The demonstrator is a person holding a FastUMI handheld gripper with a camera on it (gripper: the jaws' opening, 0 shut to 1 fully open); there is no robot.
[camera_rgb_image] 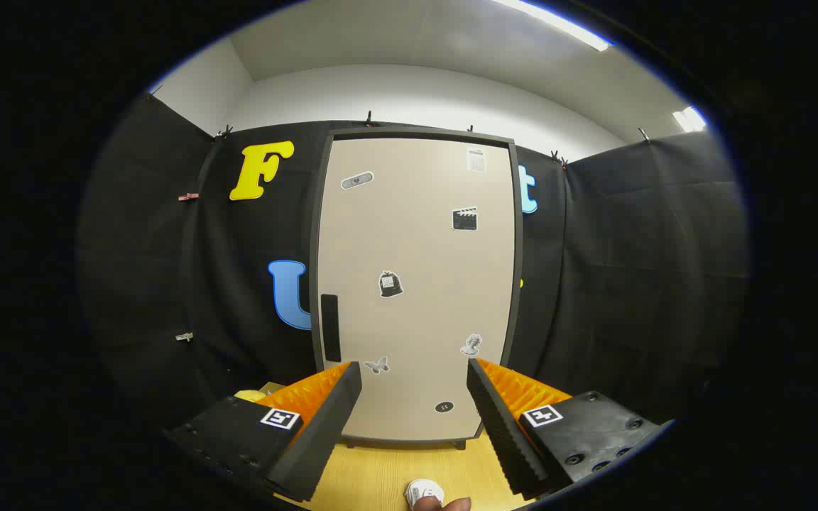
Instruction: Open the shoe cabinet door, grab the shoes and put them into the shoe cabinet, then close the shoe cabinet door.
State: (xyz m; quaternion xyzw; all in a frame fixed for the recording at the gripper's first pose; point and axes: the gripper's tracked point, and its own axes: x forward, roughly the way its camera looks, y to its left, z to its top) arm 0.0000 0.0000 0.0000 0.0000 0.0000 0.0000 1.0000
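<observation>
Your gripper (415,387) sits released, its two fingers spread wide with nothing between them. Just below them, a small white object (424,491) and what looks like a fingertip (456,504) rest over the wooden floor (373,475). Beyond the fingers stands the shoe cabinet (416,284), its sticker-dotted door shut, the dark handle (330,328) near the left finger.

The gripper (415,376) shows ridged fingers spread wide apart, each black screw-studded mount carrying a square black-and-white marker
</observation>
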